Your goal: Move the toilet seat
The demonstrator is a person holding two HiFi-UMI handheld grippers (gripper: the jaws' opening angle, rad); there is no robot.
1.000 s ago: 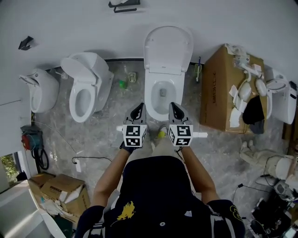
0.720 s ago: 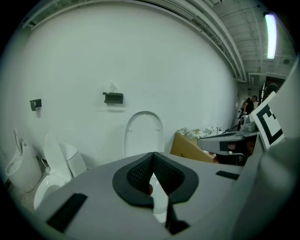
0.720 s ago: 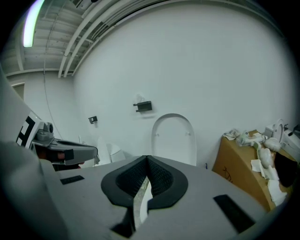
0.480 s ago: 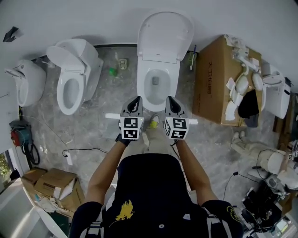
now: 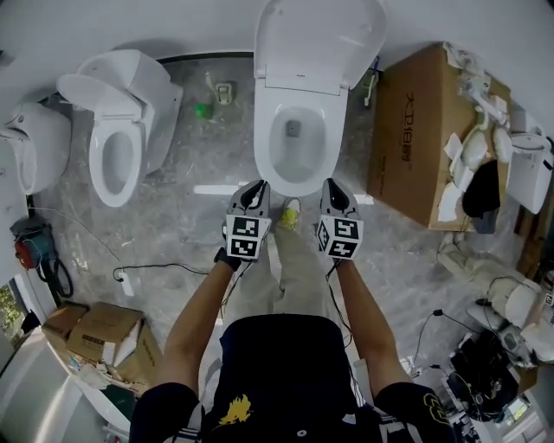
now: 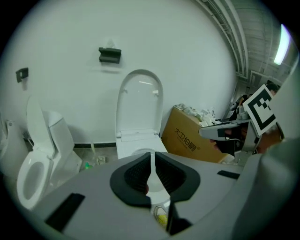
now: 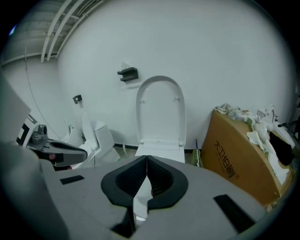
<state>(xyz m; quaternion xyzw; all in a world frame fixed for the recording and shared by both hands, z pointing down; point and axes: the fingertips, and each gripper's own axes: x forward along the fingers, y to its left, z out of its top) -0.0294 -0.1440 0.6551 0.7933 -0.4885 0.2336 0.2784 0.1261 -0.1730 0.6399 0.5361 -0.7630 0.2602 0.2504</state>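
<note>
Against the white wall (image 5: 130, 22) the toilet seat (image 5: 318, 43) is standing raised, apparently not yet moved, while I am holding the left tongs (image 5: 257, 187) and right tongs (image 5: 331, 185) closed and empty near the front of the bowl (image 5: 264, 154).

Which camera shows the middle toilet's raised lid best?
The right gripper view: the raised lid stands whole, face-on, near centre. The left gripper view shows it whole too, left of centre; the head view sees it from above, cropped.
</note>
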